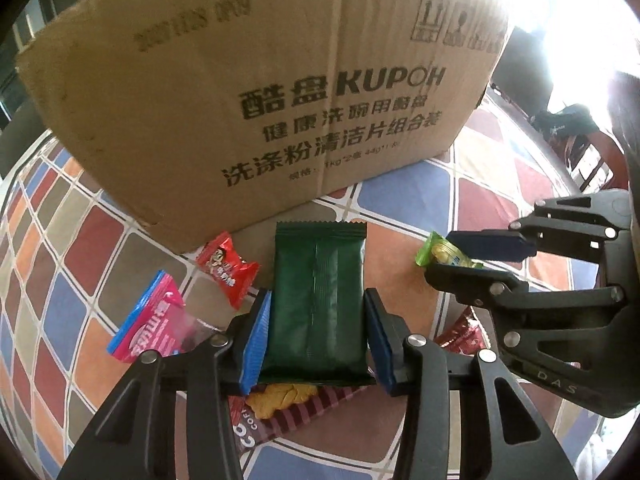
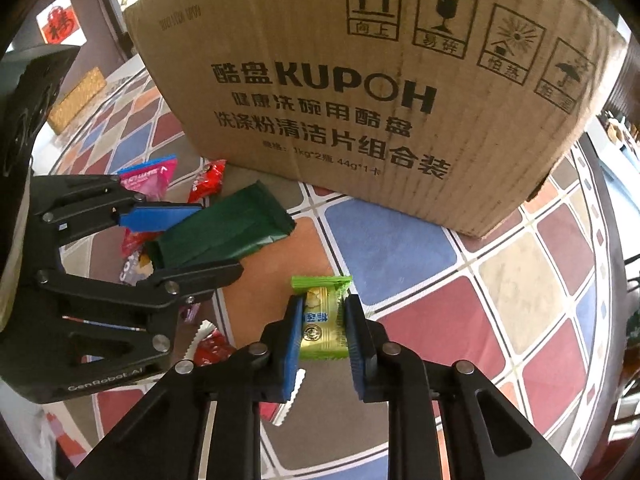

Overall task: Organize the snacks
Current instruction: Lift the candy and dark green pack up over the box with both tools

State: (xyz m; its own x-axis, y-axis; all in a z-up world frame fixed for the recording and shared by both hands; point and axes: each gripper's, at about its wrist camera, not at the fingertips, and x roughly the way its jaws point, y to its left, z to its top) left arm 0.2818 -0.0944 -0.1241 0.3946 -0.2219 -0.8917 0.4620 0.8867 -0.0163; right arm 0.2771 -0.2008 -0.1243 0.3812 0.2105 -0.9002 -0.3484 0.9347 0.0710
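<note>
A dark green snack packet (image 1: 320,252) lies lengthwise between the blue pads of my left gripper (image 1: 318,294), which press on its two long sides. From the right wrist view the same packet (image 2: 224,232) sits tilted in the left gripper (image 2: 220,240). My right gripper (image 2: 324,302) is shut on a small light green candy packet (image 2: 322,328), with one crimped end sticking out past the fingertips. In the left wrist view that candy (image 1: 434,250) shows between the right gripper (image 1: 440,254) pads. A big cardboard box (image 1: 240,80) (image 2: 360,80) stands just behind both.
A red candy (image 1: 228,268) and a pink-and-blue packet (image 1: 152,324) lie left of the green packet. A striped brown cookie packet (image 1: 280,404) lies under the left gripper. Another red wrapper (image 2: 212,350) lies near the right gripper. The table wears a patchwork cloth (image 2: 400,248).
</note>
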